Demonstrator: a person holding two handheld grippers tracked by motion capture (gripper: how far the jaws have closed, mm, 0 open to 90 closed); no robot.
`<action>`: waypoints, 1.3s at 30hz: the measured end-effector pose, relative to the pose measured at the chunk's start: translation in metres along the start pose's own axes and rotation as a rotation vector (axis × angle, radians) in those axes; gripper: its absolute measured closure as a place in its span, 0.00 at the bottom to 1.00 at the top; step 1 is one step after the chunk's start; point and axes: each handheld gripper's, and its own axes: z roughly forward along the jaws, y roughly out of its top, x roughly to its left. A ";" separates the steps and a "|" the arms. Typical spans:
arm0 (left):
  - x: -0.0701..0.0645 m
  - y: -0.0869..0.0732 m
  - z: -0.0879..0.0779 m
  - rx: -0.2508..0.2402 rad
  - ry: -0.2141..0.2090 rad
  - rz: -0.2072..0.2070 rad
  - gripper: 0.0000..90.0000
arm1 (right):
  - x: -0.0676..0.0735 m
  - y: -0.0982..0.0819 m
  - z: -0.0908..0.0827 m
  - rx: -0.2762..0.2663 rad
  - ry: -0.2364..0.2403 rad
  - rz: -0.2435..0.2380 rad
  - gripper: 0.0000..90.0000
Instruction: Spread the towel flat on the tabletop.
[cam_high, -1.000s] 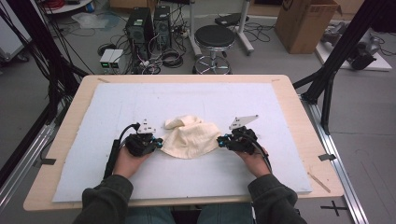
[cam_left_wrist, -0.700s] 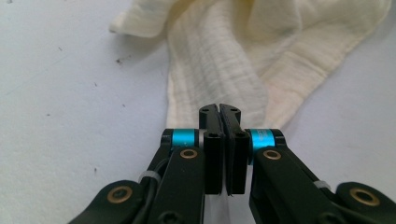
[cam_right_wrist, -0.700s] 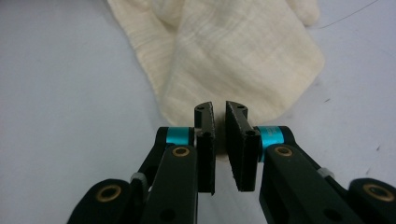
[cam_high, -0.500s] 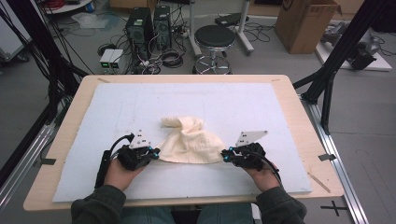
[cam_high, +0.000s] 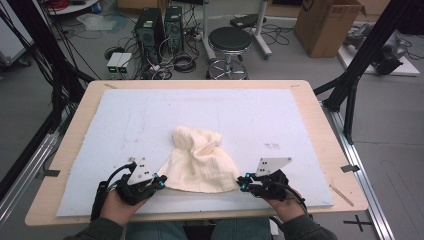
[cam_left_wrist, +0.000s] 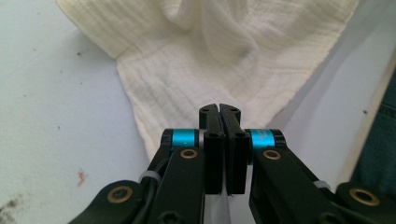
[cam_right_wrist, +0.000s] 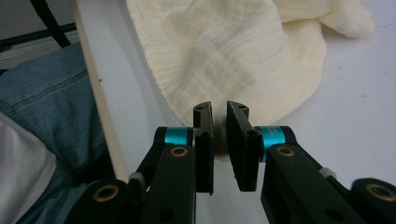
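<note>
Left tongs (cam_left_wrist: 219, 108) clamped on one cloth (cam_high: 200, 162) corner, right tongs (cam_right_wrist: 219, 106) pinching the other with a slight gap. Near edge stretched between them; far end bunched, spreading left.

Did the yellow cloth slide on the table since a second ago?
Yes. The cloth has come toward the table's near edge, both grippers at its corners, and it now lies spread wider on the white mat.

Cream cloth (cam_high: 199, 167): crinkled matt weave. Mat (cam_high: 250, 115): smooth, matt. Table (cam_high: 325, 125): wood.
</note>
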 end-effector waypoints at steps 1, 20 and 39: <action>-0.002 -0.003 -0.002 0.001 0.000 0.000 0.98 | 0.003 -0.001 0.000 0.002 0.005 0.000 0.90; -0.001 -0.014 -0.013 -0.053 -0.041 -0.047 0.66 | 0.011 -0.003 0.007 0.021 0.033 0.002 0.67; 0.071 0.062 0.064 -0.075 -0.007 -0.075 0.53 | -0.065 0.038 0.051 -0.027 -0.051 0.079 0.63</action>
